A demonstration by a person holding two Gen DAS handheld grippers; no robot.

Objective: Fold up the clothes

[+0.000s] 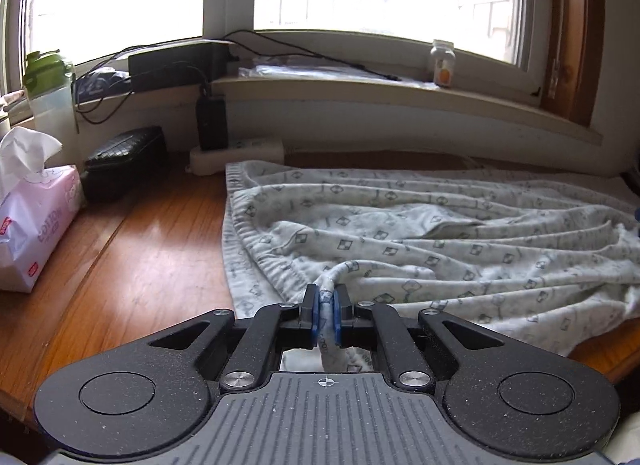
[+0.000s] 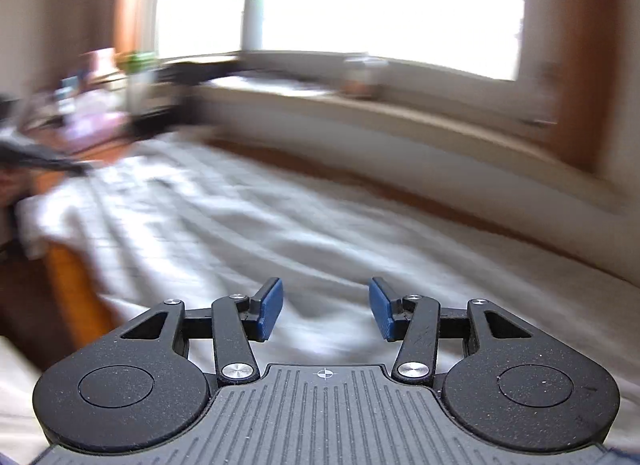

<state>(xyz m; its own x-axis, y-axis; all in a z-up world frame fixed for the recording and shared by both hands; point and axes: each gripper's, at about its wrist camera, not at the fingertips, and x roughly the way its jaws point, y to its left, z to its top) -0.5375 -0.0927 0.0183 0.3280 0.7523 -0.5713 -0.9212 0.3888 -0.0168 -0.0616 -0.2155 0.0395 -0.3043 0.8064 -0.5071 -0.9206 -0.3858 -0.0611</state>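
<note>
A pale grey garment (image 1: 400, 233) with a small dark printed pattern lies crumpled across the wooden table (image 1: 160, 241). My left gripper (image 1: 326, 297) is shut on a bunched edge of that garment near its front left side, the cloth pinched between the blue pads. In the right wrist view, which is blurred by motion, the same garment (image 2: 248, 225) spreads below my right gripper (image 2: 326, 305). That gripper is open, its blue pads (image 2: 270, 307) wide apart with nothing between them, hovering over the cloth. The other gripper (image 2: 36, 157) shows as a dark blur at far left.
A pink tissue pack (image 1: 36, 221), a green-lidded bottle (image 1: 50, 101) and a black case (image 1: 124, 161) stand at the table's left. A white power strip (image 1: 236, 155) with a black adapter lies by the wall. On the windowsill (image 1: 380, 93) sit cables and a small jar (image 1: 443, 63).
</note>
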